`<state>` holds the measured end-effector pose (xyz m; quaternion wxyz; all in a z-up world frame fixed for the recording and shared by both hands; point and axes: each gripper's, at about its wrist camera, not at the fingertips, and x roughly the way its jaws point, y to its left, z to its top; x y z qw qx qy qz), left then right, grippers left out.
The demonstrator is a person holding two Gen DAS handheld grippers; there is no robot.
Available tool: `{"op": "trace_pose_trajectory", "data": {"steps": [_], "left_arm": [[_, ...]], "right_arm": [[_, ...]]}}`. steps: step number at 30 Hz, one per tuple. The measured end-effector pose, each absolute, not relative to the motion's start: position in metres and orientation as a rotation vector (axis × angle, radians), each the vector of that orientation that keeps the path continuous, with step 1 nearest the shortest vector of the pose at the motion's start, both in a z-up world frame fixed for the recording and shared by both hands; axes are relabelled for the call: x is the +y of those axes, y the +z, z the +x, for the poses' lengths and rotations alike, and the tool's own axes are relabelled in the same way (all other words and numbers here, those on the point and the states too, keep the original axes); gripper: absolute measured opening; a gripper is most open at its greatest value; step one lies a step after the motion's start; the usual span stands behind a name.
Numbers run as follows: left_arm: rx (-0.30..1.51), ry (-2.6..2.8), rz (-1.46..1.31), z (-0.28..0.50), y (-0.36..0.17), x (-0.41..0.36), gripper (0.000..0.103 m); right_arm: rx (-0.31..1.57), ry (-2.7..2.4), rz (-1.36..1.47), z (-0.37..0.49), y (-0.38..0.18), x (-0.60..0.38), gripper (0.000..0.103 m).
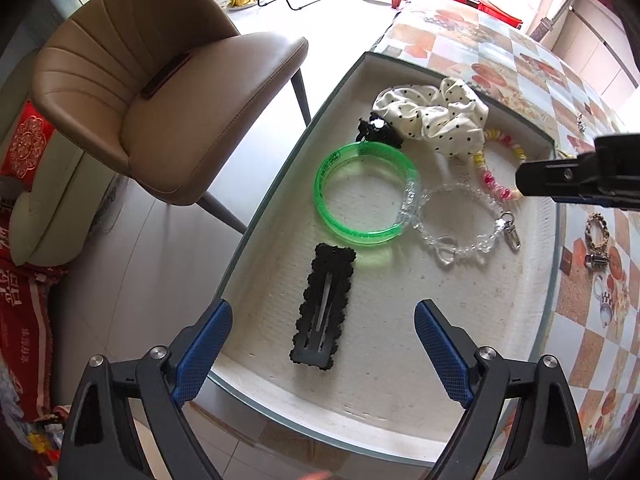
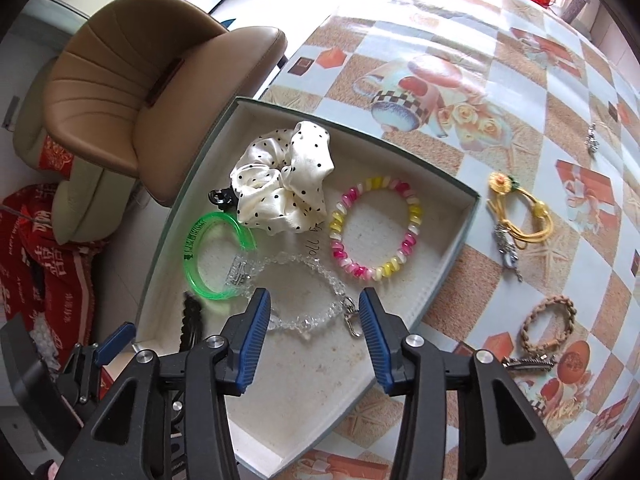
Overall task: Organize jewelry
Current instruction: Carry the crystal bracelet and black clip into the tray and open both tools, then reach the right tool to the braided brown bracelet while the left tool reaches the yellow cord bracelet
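A shallow cream-lined tray (image 1: 280, 184) (image 2: 460, 236) sits at the table's corner. In it lie a black snap hair clip (image 1: 324, 306), a green bangle (image 1: 362, 192) (image 2: 208, 256), a clear bead bracelet (image 1: 460, 220) (image 2: 304, 284), a polka-dot scrunchie (image 1: 436, 116) (image 2: 284, 176), a black claw clip (image 1: 378, 130) and a pink-yellow bead bracelet (image 2: 376, 228). My left gripper (image 1: 324, 344) is open, empty, just above the hair clip. My right gripper (image 2: 312, 332) is open, empty, above the clear bracelet. A yellow cord bracelet (image 2: 520, 212), a braided bracelet (image 2: 548, 324) and a feather clip (image 2: 528, 362) lie on the tablecloth.
The patterned tablecloth (image 2: 440, 60) covers the table to the right of the tray. A small metal charm (image 2: 591, 140) lies farther out. A tan chair (image 1: 152, 92) stands left of the table. Red bags (image 1: 20, 320) sit on the floor.
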<state>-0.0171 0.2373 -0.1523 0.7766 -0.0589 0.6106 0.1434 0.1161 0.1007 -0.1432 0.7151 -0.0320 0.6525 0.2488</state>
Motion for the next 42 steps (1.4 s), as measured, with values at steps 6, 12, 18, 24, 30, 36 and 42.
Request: {"op": "trace_pose_trajectory", "data": {"steps": [6, 12, 18, 24, 30, 36, 42], "left_arm": [[1.303, 0.281, -0.079, -0.015, -0.143, 0.230, 0.103], [1.300, 0.232, -0.043, -0.007, -0.134, 0.209, 0.103], [1.289, 0.176, -0.018, 0.002, -0.125, 0.182, 0.103], [1.286, 0.130, -0.015, 0.014, -0.121, 0.157, 0.103], [1.284, 0.055, 0.013, 0.029, -0.117, 0.134, 0.103], [1.266, 0.012, 0.047, 0.050, -0.112, 0.116, 0.103], [1.246, -0.013, 0.063, 0.069, -0.107, 0.106, 0.103]], "right_arm": [[1.430, 0.544, -0.041, 0.104, -0.128, 0.079, 0.065], [1.412, 0.501, 0.025, 0.093, -0.120, 0.046, 0.087], [1.398, 0.430, 0.082, 0.083, -0.118, -0.007, 0.088], [1.454, 0.305, 0.127, 0.082, -0.131, -0.062, 0.088], [1.471, 0.217, 0.178, 0.083, -0.142, -0.104, 0.088], [1.478, 0.175, 0.219, 0.088, -0.152, -0.121, 0.088], [1.478, 0.149, 0.239, 0.099, -0.159, -0.121, 0.088]]}}
